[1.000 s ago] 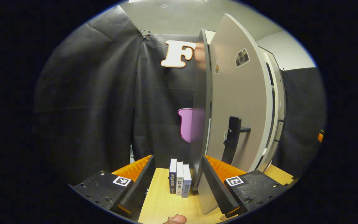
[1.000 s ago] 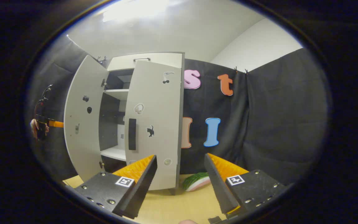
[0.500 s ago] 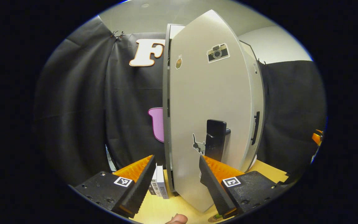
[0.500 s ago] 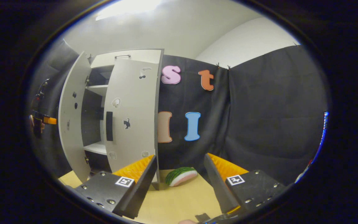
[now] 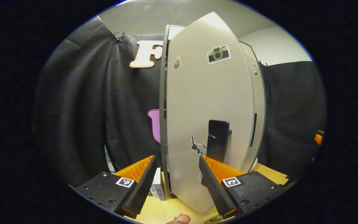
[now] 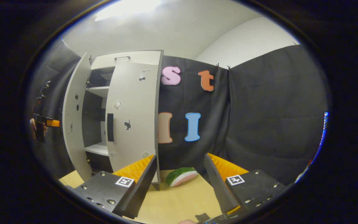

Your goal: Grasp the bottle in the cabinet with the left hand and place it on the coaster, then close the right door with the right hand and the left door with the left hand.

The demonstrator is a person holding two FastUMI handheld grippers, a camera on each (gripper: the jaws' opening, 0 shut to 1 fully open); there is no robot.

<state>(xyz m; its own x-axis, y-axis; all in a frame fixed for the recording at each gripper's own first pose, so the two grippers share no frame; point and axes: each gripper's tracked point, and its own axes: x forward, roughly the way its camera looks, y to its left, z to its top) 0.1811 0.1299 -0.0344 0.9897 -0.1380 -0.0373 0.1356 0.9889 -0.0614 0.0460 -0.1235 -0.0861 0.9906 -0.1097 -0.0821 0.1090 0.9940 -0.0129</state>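
I hold my left gripper (image 5: pixel 176 179) level, jaws spread wide and empty, its fingers either side of the pale grey left cabinet door (image 5: pixel 208 102), which stands partly ajar. My right gripper (image 6: pixel 180 180) hangs open and empty above the light wooden table (image 6: pixel 176 202), the grey right door (image 6: pixel 134 115) nearly closed.

My left gripper (image 5: pixel 176 179) faces the cabinet's left door (image 5: pixel 208 102) up close, its fingers spread apart with nothing between them. The door's black handle (image 5: pixel 218 140) stands just above my right-hand finger (image 5: pixel 216 189). A camera sticker (image 5: pixel 218 54) sits high on the panel. Books (image 5: pixel 158 188) stand on the wooden table (image 5: pixel 160 211) beside the door.
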